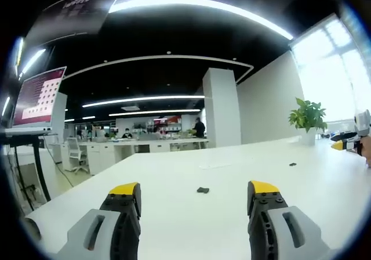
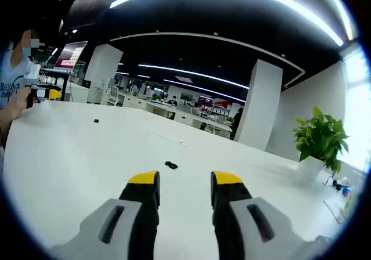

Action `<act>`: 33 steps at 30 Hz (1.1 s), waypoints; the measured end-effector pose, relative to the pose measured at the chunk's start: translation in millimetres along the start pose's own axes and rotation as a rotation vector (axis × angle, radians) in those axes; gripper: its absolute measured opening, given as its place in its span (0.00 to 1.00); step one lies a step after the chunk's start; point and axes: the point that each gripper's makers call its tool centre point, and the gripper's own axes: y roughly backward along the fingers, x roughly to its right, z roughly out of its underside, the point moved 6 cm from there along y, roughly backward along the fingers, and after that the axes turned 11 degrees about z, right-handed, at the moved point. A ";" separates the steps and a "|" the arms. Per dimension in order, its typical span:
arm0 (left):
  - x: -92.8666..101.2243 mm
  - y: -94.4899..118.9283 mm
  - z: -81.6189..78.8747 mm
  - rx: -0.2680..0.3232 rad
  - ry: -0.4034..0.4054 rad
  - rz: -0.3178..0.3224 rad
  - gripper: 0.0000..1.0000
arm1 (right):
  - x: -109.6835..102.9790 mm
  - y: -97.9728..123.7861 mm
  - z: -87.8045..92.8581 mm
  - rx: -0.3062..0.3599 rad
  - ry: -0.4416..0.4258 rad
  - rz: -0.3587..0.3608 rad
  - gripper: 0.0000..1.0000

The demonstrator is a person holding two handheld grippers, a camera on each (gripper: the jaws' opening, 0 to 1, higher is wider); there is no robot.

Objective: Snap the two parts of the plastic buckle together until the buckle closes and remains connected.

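Right gripper view: buckle part (image 2: 171,165) lies just beyond open tool (image 2: 185,181).

Open-plan office: desks (image 1: 116,150), monitors (image 1: 39,96)

the left gripper (image 1: 196,191) hovers low over the white table (image 1: 174,213), yellow-tipped jaws spread wide and empty. the right gripper (image 2: 184,183) likewise hangs just above the table, jaws parted more narrowly, holding nothing.

White table (image 1: 174,173) — potted plant (image 2: 317,138) — pillar (image 1: 221,107)
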 end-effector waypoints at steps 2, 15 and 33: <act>1.1 -0.6 0.7 -0.007 0.008 0.013 0.76 | -1.6 0.1 -1.6 0.008 0.002 -0.009 0.35; -1.1 4.2 -6.5 0.034 -0.001 -0.004 0.76 | 0.2 -1.5 -6.2 0.049 -0.035 -0.003 0.35; -3.1 1.9 -1.8 0.006 -0.001 -0.032 0.75 | 8.3 -6.7 -3.1 0.047 -0.079 0.038 0.36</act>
